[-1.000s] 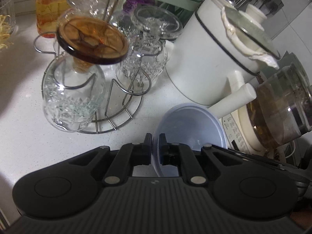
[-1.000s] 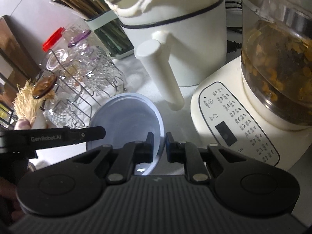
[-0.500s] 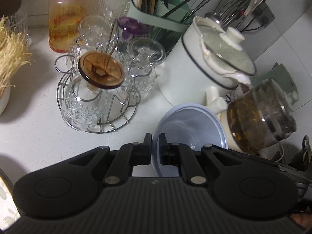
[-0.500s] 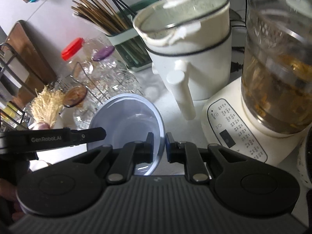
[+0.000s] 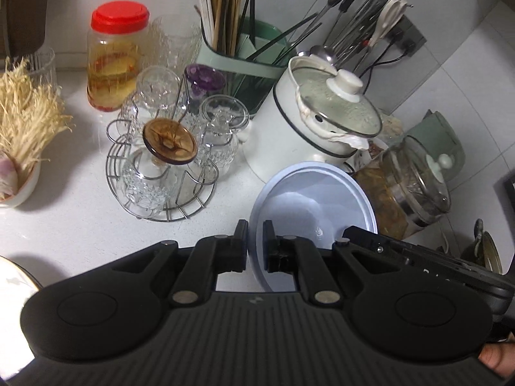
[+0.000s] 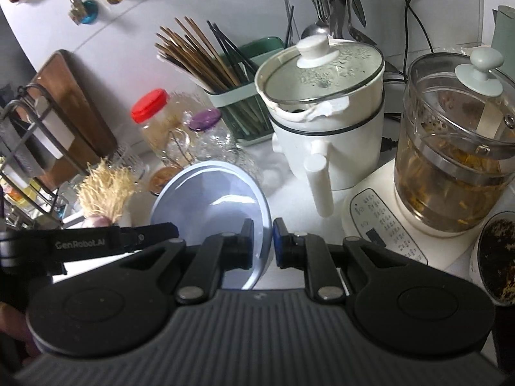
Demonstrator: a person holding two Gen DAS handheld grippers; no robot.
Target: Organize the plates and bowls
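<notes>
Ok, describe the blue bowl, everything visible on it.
The bowl is pale blue, round and wide, smooth and matte like plastic, with a thin stepped rim. It looks empty apart from a small mark low inside. It is tilted, its opening facing the cameras, held above the white counter in front of the pot. The left gripper and right gripper each pinch its rim, on opposite sides.

You can read "GenRobot.AI" in pale letters on the black arm of the left gripper point(image 6: 256, 247), at nine o'clock in your right wrist view. The control panel point(image 6: 383, 225) print on the kettle base is too small to read.
</notes>
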